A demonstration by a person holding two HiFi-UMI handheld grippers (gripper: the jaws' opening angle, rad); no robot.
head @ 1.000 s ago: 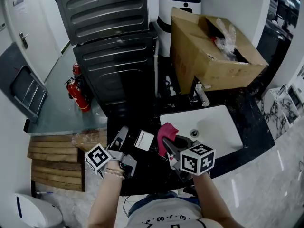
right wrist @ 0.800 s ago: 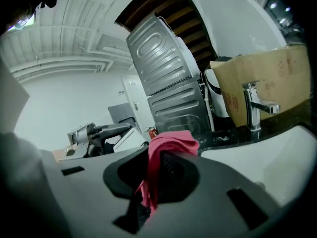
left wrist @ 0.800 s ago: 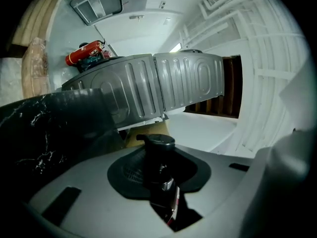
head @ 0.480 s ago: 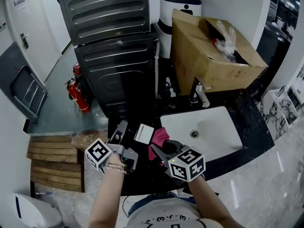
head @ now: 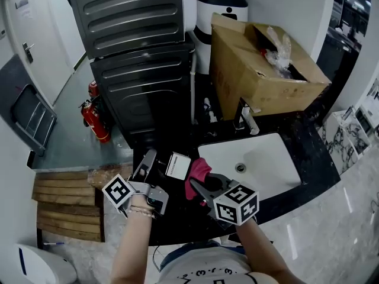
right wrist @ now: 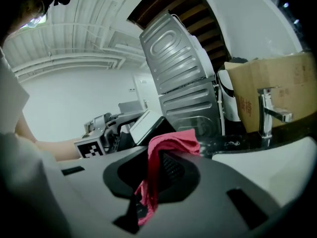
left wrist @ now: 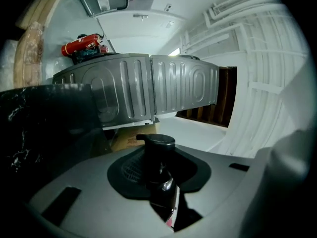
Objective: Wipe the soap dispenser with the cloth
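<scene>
black countertop (head: 305, 136) below, left gripper (left wrist: 159, 182) clamped on the soap dispenser (left wrist: 157, 152), right gripper (right wrist: 153, 182) clamped on the pink cloth (right wrist: 171, 142) just beside it; wiping judged barely begun, most remaining.

Two grey moulded grippers are seen, the left gripper (head: 154, 160) and right gripper (head: 199, 186), each topped by a white cube (head: 237, 205) printed with black square markers, black ribbed pads (right wrist: 171, 168) are fitted, a thin bracelet (head: 140, 213) is worn, and a white dark-printed shirt (head: 207, 271) is worn.
</scene>
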